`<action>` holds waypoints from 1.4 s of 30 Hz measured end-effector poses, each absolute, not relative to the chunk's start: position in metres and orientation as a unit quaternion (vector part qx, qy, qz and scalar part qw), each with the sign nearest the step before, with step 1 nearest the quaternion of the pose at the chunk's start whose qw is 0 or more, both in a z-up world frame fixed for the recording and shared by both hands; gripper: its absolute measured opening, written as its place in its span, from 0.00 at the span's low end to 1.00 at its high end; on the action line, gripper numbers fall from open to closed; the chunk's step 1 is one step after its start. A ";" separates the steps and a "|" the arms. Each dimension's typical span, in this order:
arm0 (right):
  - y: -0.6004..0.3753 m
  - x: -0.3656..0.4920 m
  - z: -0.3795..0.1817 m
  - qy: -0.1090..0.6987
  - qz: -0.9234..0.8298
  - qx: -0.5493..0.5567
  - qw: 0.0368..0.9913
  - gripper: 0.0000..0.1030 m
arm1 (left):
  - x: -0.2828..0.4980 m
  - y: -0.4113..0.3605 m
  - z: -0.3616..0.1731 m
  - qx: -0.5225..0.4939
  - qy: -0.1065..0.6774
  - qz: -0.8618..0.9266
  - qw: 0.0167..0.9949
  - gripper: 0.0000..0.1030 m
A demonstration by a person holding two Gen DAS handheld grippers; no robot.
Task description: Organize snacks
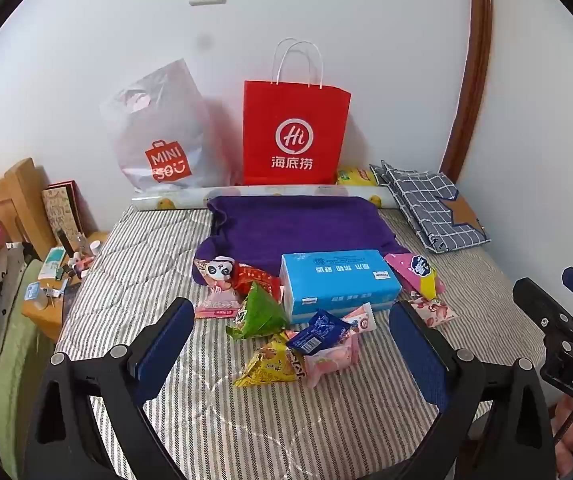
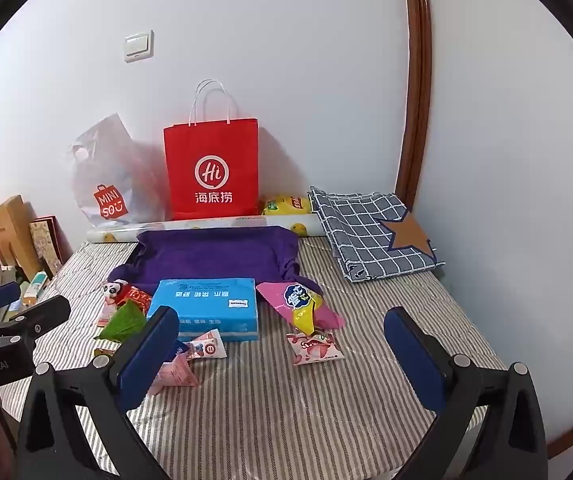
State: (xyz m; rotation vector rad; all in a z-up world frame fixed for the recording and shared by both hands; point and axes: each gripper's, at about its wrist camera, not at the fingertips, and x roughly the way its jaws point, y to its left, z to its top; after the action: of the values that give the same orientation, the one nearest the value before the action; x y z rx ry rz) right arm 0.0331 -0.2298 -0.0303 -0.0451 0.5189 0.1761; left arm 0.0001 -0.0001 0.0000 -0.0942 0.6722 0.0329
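Foil snack packets: light, crinkly, slippery, crushable.
Left gripper and right gripper fully spread, empty; pinch each at its crimped seam.

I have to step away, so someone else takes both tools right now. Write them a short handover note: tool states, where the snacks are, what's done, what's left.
Left tool: open, empty, hovering over the front snack cluster.
Right tool: open, empty, above the striped bedspread.
Snacks: all loose around the blue tissue pack. The green packet, yellow packet and dark blue packet lie in front of it; the pink cone packet and small pink packet lie to its right.
Red paper bag stands upright against the wall.
Done: nothing visibly sorted.
Left: gather every snack; the red paper bag is probably the destination.
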 end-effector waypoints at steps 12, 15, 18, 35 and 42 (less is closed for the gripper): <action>-0.229 0.031 -0.032 0.254 0.088 -0.022 0.963 1.00 | 0.006 -0.002 0.001 -0.044 0.333 0.016 0.942 0.95; -0.230 0.031 -0.033 0.255 0.088 -0.022 0.963 1.00 | 0.004 -0.008 0.004 -0.043 0.335 0.015 0.941 0.95; -0.230 0.032 -0.033 0.255 0.089 -0.022 0.963 1.00 | 0.003 -0.008 0.003 -0.045 0.329 0.015 0.943 0.95; -0.230 0.030 -0.034 0.253 0.088 -0.020 0.963 1.00 | 0.002 -0.010 0.002 -0.047 0.319 0.012 0.946 0.95; -0.231 0.029 -0.035 0.251 0.090 -0.019 0.963 1.00 | 0.002 -0.012 0.000 -0.046 0.323 0.012 0.945 0.95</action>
State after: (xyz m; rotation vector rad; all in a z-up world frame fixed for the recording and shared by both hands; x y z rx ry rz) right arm 0.0288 -0.2309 -0.0346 -0.0383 0.5091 0.1822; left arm 0.0023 -0.0121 0.0003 -0.0929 0.6585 0.0247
